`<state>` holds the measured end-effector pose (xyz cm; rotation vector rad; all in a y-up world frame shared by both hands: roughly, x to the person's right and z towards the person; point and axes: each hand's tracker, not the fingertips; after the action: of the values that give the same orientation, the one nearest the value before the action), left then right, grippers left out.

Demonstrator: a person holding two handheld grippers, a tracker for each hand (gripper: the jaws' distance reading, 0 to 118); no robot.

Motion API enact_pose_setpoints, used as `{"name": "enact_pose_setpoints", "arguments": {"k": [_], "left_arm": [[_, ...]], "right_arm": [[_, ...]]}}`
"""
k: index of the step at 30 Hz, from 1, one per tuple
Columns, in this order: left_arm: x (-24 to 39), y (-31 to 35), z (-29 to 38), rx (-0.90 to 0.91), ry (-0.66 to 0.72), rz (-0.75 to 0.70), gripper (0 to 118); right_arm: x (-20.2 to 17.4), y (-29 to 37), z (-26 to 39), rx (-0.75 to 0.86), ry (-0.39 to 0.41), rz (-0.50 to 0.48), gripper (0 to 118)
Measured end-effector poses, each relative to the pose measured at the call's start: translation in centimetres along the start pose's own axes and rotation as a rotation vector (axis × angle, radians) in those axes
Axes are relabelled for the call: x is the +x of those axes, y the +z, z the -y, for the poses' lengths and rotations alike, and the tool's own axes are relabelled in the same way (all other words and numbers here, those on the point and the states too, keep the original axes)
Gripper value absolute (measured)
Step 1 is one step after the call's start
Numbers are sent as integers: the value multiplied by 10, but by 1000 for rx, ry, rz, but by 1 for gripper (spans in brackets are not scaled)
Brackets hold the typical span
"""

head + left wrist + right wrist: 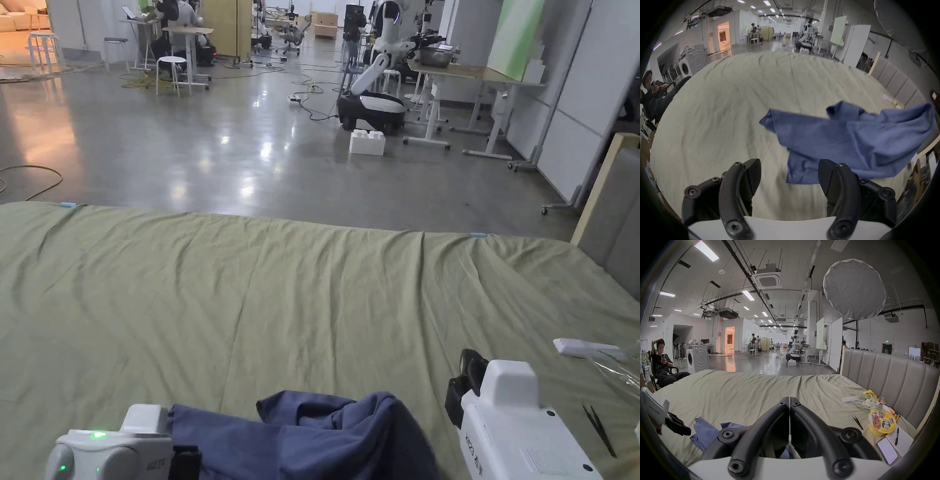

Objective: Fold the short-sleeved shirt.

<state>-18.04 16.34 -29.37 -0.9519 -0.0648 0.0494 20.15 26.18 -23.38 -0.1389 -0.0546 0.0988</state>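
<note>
Shirt [851,139]: blue, bunched, at the bed's near edge, lifted off the sheet on your right side, likely so it could be shaken out flat.

Right tool [789,404]: jaws closed tip to tip; whether cloth was pinched between them, you could not tell.

Left tool [789,175]: jaws wide apart, empty, beside the shirt's lower hem, probably ready to take a corner.

Bed [250,300]: green sheet, wrinkled, open for spreading.

Obstacles: noodle cup [881,423], snack bag [870,400], phone [887,450] by the headboard [883,378], apart from the shirt.
</note>
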Motion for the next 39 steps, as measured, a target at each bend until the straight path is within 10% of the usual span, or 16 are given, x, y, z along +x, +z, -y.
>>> {"name": "enact_pose_setpoints", "arguments": {"k": [8,15,23,31,39], "left_arm": [[8,-42,18,-113,-48,-88,69],[28,-48,18,-88,-199,-79,7],[8,-27,21,8,-81,34,2],[-12,14,17,149,-45,69,2],[-28,27,19,170,-38,15,2]], "right_arm": [[7,1,14,-42,-2,10,1],[18,0,24,-84,-21,23,1],[45,-10,46,-264,-35,5,5],[54,-46,97,-607,16,-96,62],[25,-74,139,-760,66,-215,60]]}}
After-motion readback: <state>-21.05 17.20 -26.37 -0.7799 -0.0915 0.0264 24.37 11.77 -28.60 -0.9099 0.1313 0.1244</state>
